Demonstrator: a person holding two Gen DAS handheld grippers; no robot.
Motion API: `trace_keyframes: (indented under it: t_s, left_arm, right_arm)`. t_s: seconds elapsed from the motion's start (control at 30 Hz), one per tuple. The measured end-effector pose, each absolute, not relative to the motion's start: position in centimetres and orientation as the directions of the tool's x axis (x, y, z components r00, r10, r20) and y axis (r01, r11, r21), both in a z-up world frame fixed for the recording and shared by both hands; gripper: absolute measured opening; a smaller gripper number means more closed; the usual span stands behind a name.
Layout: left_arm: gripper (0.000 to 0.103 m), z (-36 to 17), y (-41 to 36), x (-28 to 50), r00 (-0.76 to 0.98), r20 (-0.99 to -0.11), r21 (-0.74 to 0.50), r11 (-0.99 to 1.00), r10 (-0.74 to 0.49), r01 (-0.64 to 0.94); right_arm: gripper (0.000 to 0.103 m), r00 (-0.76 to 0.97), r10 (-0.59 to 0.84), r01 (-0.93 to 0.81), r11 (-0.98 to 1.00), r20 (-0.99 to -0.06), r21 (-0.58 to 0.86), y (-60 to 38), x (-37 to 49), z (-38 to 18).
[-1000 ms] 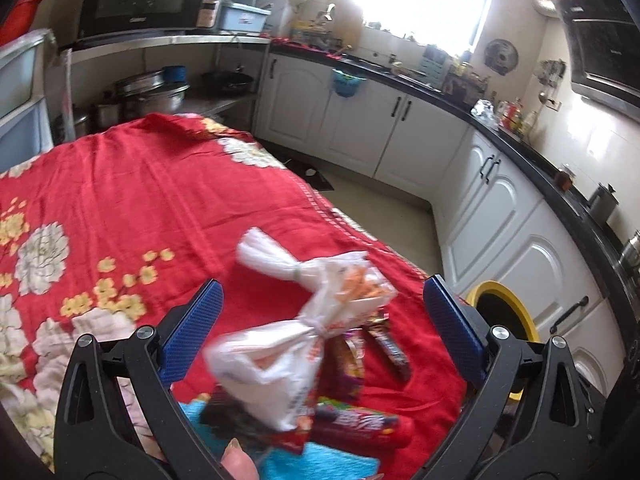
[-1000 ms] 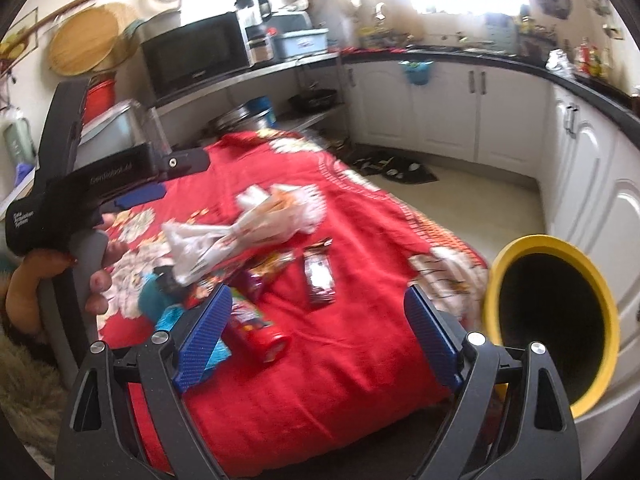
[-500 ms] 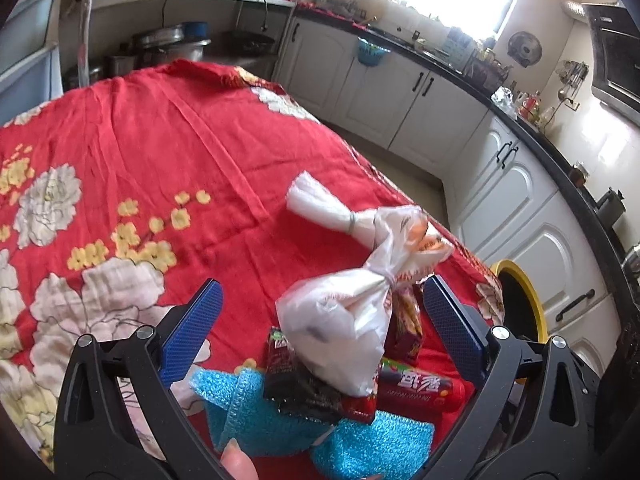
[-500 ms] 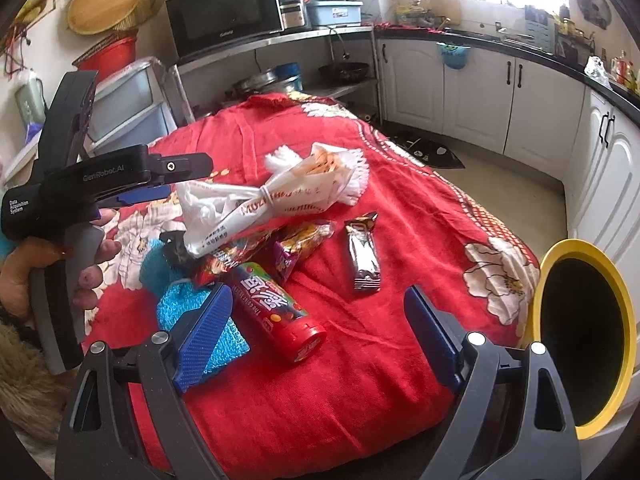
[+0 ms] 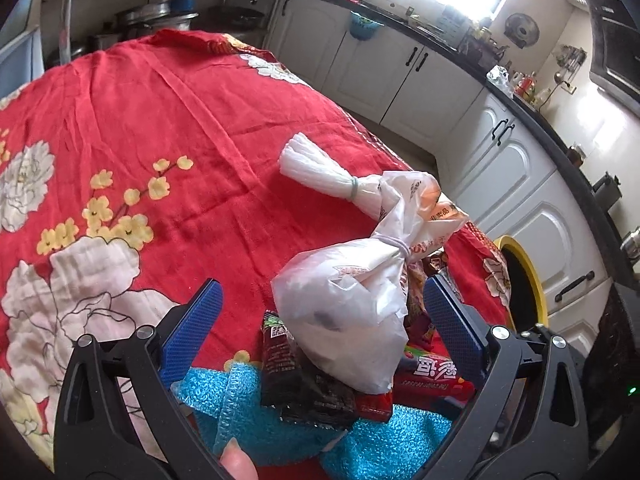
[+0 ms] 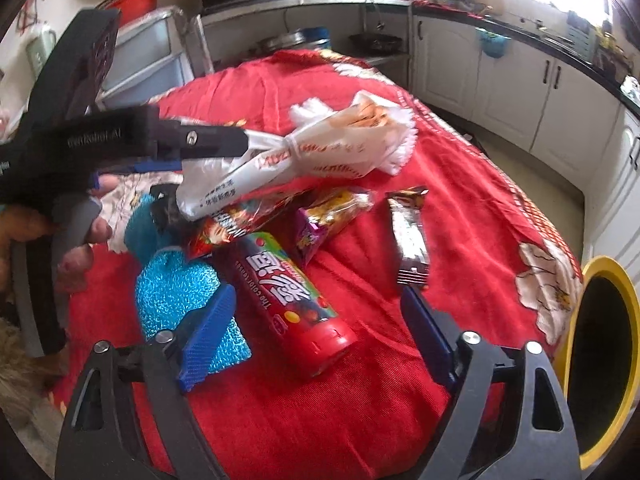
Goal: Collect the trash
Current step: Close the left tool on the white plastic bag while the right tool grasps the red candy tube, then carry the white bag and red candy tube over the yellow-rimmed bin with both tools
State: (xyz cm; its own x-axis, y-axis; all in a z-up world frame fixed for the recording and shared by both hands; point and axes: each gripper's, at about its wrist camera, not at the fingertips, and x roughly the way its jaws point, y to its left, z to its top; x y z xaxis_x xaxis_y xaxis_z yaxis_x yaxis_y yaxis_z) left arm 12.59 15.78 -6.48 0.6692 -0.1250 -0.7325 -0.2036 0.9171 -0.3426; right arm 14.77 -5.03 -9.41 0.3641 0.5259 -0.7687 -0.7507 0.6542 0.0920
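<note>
A red flowered cloth [image 5: 168, 120] is spread over the worktop. Between the wide-apart blue pads [image 5: 192, 320] of the left tongs [image 5: 320, 320], a white plastic bag [image 5: 348, 300] tied off with bands is seen, untouched by either pad. Beneath it are piled a dark snack wrapper [image 5: 280, 360], a red candy tube [image 5: 432, 372] and a blue textured foam piece [image 5: 256, 420] (a fingertip [image 5: 238, 462] shows at the lower edge). A yellow-rimmed bin [image 5: 528, 280] stands just beyond the worktop's far edge, by white cabinets [image 5: 520, 184].
</note>
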Motion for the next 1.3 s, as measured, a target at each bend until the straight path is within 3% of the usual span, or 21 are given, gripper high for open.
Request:
trace_keyframes:
  t_s: [0.1, 0.2, 0.43, 0.67, 0.97, 1.3]
  left_arm:
    - [0.091, -6.7, 16.1, 12.5, 0.673, -0.727, -0.363, 0.908, -0.137, -0.207]
    - [0.082, -6.8, 16.4, 12.5, 0.672, -0.725, -0.381, 0.901, -0.151, -0.209]
    - [0.065, -6.8, 16.6, 12.0, 0.665, -0.725, -0.400, 0.896, -0.179, -0.195]
    - [0.042, -6.6, 16.2, 12.1, 0.663, -0.722, -0.409, 0.895, -0.199, -0.177]
    - [0.029, -5.3, 16.0, 11.5, 0.688, -0.703, -0.392, 0.905, -0.180, -0.163]
    - [0.027, -2.8, 14.9, 10.9, 0.727, -0.663, -0.376, 0.919, -0.178, -0.118]
  right_arm:
    - [0.070, 0.335, 0.523, -0.771, 0.630, -0.784, 0.091, -4.2, 14.8, -9.9]
    - [0.059, 0.308, 0.514, -0.787, 0.611, -0.801, 0.090, -3.4, 14.9, -10.7]
    - [0.052, 0.318, 0.502, -0.799, 0.598, -0.804, 0.058, -3.1, 14.6, -11.1]
    - [0.033, 0.291, 0.535, -0.780, 0.613, -0.793, 0.127, -4.4, 15.0, -10.8]
    - [0.032, 0.267, 0.588, -0.760, 0.616, -0.763, 0.208, -6.2, 14.1, -9.8]
    - [0.032, 0.309, 0.620, -0.740, 0.633, -0.721, 0.227, -8.4, 13.2, -7.5]
